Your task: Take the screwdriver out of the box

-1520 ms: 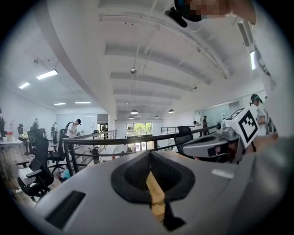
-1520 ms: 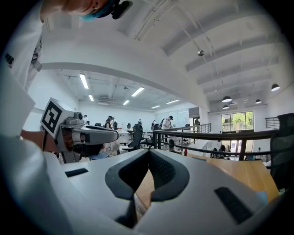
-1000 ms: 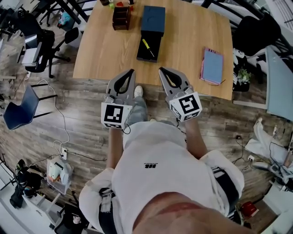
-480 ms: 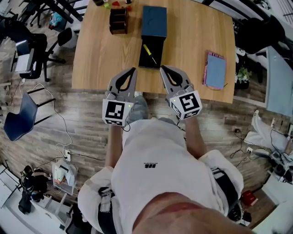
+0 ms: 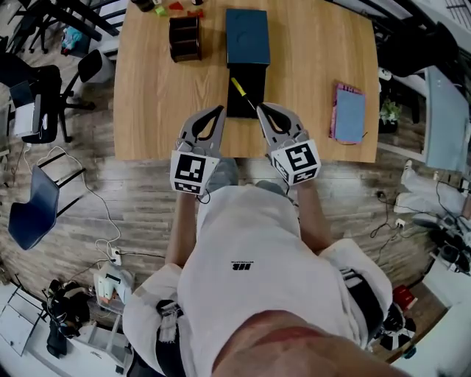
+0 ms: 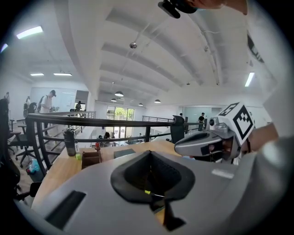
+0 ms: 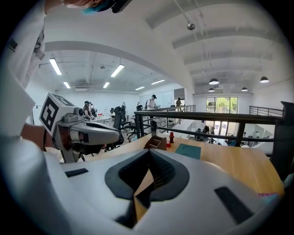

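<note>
We count one table (image 5: 316,44), and place the rest by it. On it are one open box (image 5: 247,35), one screwdriver (image 5: 239,87), one brown organiser (image 5: 184,38) and one notebook (image 5: 349,112). Over its near edge are two grippers, the left gripper (image 5: 218,112) and the right gripper (image 5: 262,110). Off its left side stands one blue chair (image 5: 33,202).

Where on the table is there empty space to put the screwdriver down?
Bare wood lies between the open box and the notebook, and on the table's left side, in front of the brown organizer. It's crowded at the far edge by the organizer, with small coloured pieces.
</note>
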Available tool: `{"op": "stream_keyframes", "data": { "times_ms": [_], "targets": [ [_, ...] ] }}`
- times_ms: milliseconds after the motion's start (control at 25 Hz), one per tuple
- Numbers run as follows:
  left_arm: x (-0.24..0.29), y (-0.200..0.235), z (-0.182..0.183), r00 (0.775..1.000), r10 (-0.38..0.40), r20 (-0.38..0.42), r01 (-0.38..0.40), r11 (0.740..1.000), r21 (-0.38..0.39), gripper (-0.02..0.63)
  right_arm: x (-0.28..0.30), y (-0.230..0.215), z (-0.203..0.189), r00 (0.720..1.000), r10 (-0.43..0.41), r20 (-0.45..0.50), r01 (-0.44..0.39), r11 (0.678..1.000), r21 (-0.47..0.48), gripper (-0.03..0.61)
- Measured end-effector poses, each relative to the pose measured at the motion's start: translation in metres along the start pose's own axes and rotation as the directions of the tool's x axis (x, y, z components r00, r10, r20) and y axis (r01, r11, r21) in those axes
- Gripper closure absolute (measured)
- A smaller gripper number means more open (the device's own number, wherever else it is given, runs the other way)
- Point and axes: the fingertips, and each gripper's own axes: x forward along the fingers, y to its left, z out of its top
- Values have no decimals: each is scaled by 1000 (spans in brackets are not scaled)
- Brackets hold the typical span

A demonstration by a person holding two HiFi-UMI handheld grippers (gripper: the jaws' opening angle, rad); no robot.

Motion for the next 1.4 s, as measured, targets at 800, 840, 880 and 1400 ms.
{"op": "stream_keyframes", "data": {
  "times_ms": [800, 840, 880, 1400],
  "targets": [
    [61, 32, -42, 984, -153, -93, 152, 988, -25, 603, 48, -35, -47, 984, -135, -118, 141, 989, 39, 583],
    [64, 31, -44, 983, -153, -97, 151, 988, -26, 603, 48, -37, -50, 983, -134, -122, 140, 989, 40, 583],
    [66, 30, -46, 983, -152, -103, 150, 988, -27, 603, 49, -39, -52, 983, -131, -126, 137, 990, 41, 583],
    [101, 37, -76, 980, -87, -181, 80, 996, -47, 603, 73, -62, -98, 975, -44, -217, 59, 996, 66, 581]
  ]
}}
